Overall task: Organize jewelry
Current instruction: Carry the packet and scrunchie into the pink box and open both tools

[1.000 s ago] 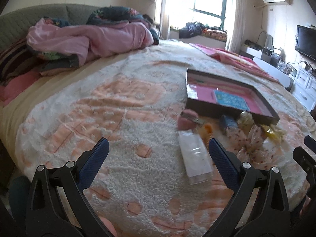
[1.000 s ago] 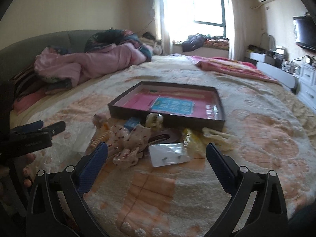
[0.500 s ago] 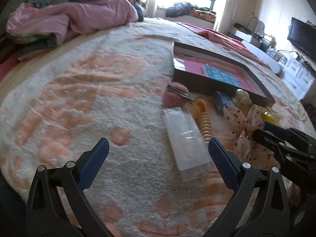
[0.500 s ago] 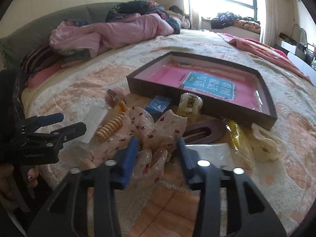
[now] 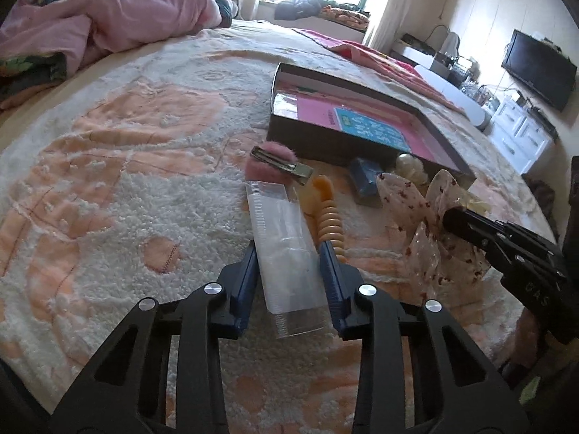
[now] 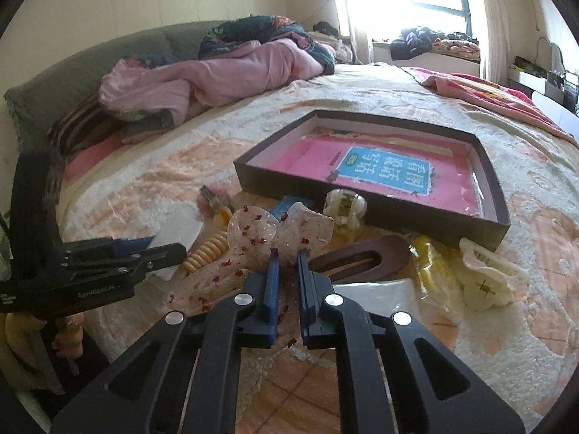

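"GenRobot.AI" on left gripper (image 6: 144,253), Chinese characters on tray (image 6: 376,202)

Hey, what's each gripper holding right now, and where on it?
The right gripper pinches the floral bow at its middle knot. The left gripper straddles the clear packet across its sides, near its lower end.

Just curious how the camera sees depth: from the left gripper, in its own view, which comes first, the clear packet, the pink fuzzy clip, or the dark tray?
1. Clear packet: between the left gripper's fingers.
2. Pink clip: just beyond the packet's far end.
3. Tray: farthest, behind the clip, to the right.
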### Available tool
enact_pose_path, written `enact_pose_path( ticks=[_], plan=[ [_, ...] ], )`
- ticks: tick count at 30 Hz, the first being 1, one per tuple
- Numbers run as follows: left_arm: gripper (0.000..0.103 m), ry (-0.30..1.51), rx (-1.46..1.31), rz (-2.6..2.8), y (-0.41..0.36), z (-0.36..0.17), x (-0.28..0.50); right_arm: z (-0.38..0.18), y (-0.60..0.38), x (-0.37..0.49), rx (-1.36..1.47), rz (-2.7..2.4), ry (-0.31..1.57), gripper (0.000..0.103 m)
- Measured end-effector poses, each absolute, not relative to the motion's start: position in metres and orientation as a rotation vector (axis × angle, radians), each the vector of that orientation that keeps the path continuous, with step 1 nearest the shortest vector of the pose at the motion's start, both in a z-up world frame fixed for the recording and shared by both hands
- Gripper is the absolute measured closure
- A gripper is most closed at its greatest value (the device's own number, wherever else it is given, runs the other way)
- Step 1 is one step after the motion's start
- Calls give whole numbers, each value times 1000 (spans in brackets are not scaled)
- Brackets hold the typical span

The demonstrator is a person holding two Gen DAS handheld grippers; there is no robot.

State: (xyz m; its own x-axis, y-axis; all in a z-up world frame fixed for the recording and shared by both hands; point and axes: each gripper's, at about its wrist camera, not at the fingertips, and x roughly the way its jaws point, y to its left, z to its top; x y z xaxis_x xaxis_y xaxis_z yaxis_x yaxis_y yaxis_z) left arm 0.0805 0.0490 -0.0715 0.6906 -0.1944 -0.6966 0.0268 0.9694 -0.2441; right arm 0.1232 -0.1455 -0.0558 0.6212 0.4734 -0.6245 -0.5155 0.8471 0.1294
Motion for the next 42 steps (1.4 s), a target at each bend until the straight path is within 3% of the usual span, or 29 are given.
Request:
enact_pose_path(
  ticks=[15, 42],
  plan=[
    [87, 687, -157, -146, 34, -24, 112, -28, -189, 139, 6, 452, 623, 94],
    [90, 759, -128, -187, -8, -43, 237, -33, -249, 247, 80, 242, 650, 94]
  ],
)
